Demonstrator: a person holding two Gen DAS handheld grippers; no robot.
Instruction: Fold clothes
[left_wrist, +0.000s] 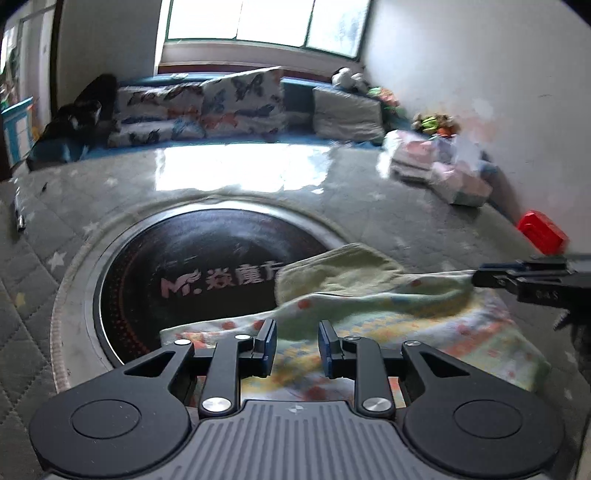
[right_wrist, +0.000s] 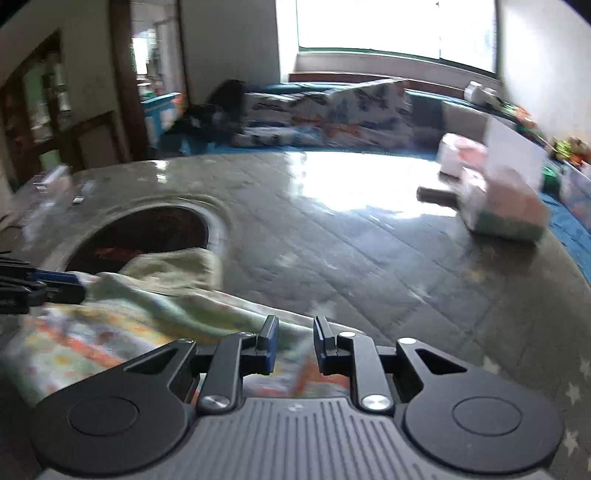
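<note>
The patterned garment (left_wrist: 369, 332) lies on the quilted surface (left_wrist: 332, 206), its green edge draped over the round cooktop (left_wrist: 184, 266). Both the left gripper (left_wrist: 297, 345) and the right gripper (right_wrist: 295, 343) hover over it with fingers released, holding nothing. A fold looks under way; next, pinch an edge and carry it across

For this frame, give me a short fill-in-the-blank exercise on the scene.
1. The patterned garment partly covers a round black ____ set into the table.
2. The left gripper has its jaws ____.
3. A small ____ object lies near the wall.
4. Behind the table, ____-print cushions line the bench.

Missing: cooktop; open; red; butterfly
</note>
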